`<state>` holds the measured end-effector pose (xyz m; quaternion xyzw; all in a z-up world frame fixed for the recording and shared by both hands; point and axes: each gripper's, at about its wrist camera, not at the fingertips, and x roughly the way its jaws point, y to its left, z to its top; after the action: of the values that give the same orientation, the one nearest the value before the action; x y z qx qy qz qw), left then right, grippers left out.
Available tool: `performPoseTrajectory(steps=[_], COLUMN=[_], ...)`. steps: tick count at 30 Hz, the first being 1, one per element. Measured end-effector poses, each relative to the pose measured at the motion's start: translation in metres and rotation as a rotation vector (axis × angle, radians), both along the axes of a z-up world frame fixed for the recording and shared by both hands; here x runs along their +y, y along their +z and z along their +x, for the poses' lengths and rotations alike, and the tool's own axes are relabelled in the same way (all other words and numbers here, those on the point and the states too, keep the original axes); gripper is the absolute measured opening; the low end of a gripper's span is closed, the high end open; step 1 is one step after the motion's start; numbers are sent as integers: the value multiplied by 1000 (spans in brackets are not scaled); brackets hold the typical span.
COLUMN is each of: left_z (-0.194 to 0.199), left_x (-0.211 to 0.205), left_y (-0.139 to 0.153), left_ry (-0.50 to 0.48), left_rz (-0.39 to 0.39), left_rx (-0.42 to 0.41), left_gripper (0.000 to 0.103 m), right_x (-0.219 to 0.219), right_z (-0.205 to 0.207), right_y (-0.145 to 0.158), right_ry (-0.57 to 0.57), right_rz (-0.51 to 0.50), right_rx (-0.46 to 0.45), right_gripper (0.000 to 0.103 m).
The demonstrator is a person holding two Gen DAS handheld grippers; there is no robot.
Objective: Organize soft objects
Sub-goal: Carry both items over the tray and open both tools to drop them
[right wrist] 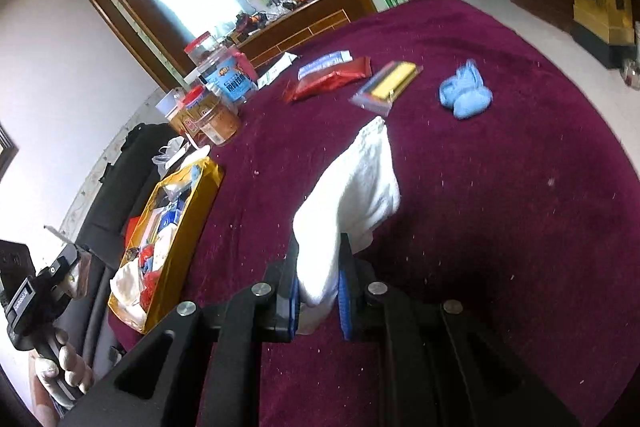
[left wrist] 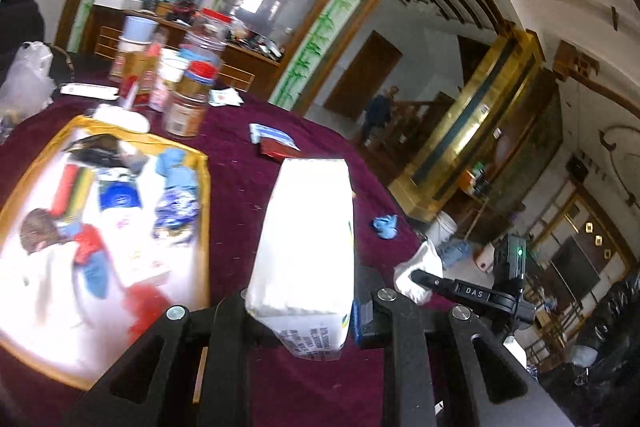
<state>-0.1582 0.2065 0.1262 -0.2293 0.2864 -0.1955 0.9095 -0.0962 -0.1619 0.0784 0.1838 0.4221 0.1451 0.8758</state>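
Maroon velvet tablecloth [right wrist: 500, 187] below; right gripper [right wrist: 318, 301] pinches limp white cloth [right wrist: 356, 195] (light, floppy), left gripper [left wrist: 300, 311] clamps squashy white tissue pack [left wrist: 306, 235].

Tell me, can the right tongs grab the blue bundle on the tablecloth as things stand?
Probably not yet: the right tongs are shut on a white cloth. The path to the blue bundle over the tablecloth looks free.

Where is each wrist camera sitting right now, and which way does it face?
Left wrist: on the left gripper, facing across the maroon table toward the yellow box; it grips a white pack.
Right wrist: on the right gripper, facing the table's far edge; it grips a white cloth; a hand shows.
Shared: table, box, blue cloth.
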Motion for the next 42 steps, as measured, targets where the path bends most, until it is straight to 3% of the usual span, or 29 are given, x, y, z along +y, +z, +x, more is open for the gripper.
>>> performPoseTrajectory(steps=[3,7,16,21,27,31,33,35,42], left_z=[-2,-1,-1,4,26,42,39,32,-2], left_x=[20,50,109,110,81,66,65,72,103], left_y=[-4,-12,-58,-77,-86,-114,-111,-102,-64], left_ry=[49,142,339,307,190,137,146,164,261], left_rz=[2,45,148,143,157,237,254,219,120], left_rx=[6,36,220,268,287,420,396,365,221], left_gripper=[22,22,22,23,23,27,41,55,68], right_x=[-4,8,104,172,239,270,283,293,337], right_z=[-2,-5,8,16,22,24,25,31,57], right_y=[-9,5,21,25,22,13,8,1,-30], right_ry=[-19,27,270,422,535,588,603,611,651], right_rz=[2,-12,-45,-81,-147,-193,-229,-270,-449], right_rx=[34,3,-10,-5,-5,11,23,39,136], right_gripper=[16,16,16,16,16,16,16,16,15])
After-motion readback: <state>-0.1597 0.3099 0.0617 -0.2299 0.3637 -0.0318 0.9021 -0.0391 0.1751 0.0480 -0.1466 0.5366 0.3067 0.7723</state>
